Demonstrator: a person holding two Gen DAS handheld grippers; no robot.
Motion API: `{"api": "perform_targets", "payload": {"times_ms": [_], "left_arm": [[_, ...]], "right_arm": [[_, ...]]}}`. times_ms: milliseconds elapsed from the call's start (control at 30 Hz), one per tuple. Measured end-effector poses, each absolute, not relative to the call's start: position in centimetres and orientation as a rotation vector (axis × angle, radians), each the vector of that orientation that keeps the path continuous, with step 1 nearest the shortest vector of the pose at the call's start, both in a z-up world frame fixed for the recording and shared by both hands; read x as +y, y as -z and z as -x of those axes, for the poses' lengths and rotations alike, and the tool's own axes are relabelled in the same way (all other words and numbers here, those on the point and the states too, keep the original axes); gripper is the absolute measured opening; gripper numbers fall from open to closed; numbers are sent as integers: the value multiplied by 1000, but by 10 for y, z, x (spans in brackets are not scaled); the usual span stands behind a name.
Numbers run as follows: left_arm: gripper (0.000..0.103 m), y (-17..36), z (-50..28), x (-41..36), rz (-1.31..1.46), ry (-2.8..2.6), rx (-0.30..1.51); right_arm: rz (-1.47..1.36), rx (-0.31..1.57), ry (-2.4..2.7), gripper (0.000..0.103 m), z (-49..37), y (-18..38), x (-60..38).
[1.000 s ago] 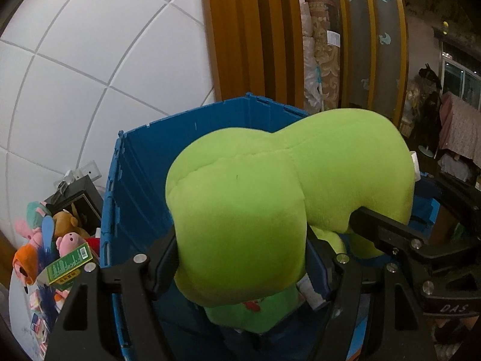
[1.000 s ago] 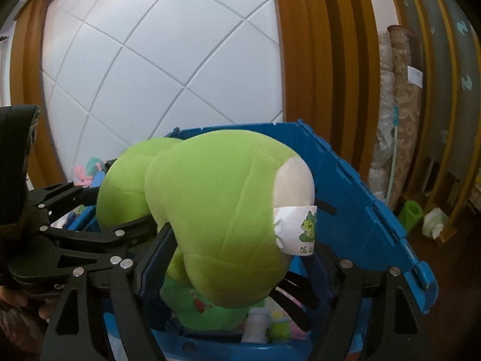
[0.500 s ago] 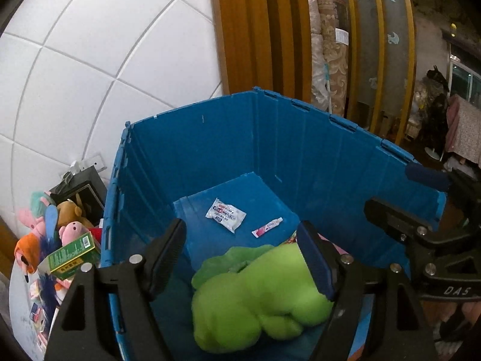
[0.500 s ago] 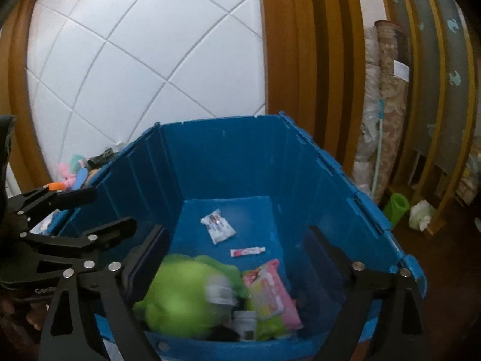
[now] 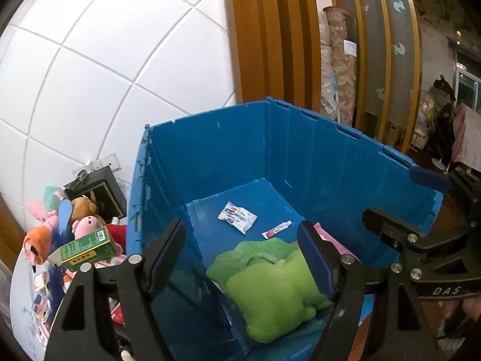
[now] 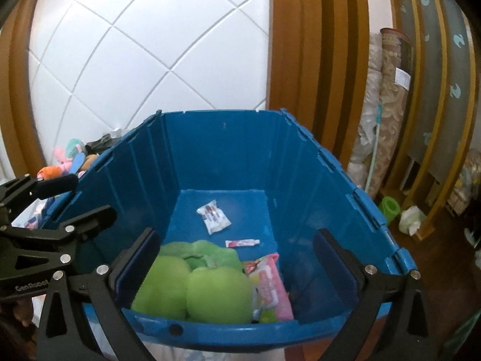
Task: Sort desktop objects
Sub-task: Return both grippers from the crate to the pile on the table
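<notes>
1. Right gripper [image 6: 234,267]: jaws opening to full spread, nothing pressed between the pads; it hangs over the near rim of the blue crate [image 6: 303,162].
2. Left gripper [image 5: 240,258]: jaws wide and empty, poised above the crate's near-left corner.
3. Green plush toy [image 6: 192,288] lies loose on the crate floor against the near wall, free of both sets of jaws.
4. Pink packet [image 6: 270,282] touches the plush on its right side, tilted against it.
5. Small red-and-white tube [image 6: 242,242] lies on the floor mid-crate, just beyond the plush.
6. White sachet [image 6: 214,216] sits farther in, toward the far wall, apart from the tube.
7. Outside the crate's left wall: a heap of soft toys [image 5: 60,219] with a green carton [image 5: 87,246] resting on it.
</notes>
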State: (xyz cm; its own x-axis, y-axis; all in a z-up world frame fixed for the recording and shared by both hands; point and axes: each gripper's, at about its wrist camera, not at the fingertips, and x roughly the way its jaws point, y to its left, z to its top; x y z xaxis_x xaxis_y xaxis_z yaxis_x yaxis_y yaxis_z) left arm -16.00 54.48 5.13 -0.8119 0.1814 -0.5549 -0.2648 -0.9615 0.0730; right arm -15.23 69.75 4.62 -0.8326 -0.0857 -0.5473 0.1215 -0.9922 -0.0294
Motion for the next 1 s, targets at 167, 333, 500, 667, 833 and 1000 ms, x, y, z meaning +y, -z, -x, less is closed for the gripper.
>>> {"api": "perform_targets", "payload": {"times_ms": [167, 333, 500, 667, 833, 1000], "left_arm": [[77, -59, 147, 526, 772, -2838, 196], [77, -65, 130, 491, 718, -2927, 139], [77, -61, 119, 441, 731, -3027, 79], [77, -46, 107, 377, 806, -3105, -1], [77, -26, 93, 313, 892, -3186, -29], [77, 1, 79, 242, 1035, -3238, -55]], "right_arm": [[-833, 112, 2890, 103, 148, -51, 687], [-778, 123, 2844, 103, 143, -56, 664], [-708, 162, 2766, 103, 143, -62, 620], [-634, 201, 2688, 103, 140, -68, 568], [-571, 221, 2615, 103, 133, -72, 516], [-544, 276, 2548, 103, 125, -72, 458]]}}
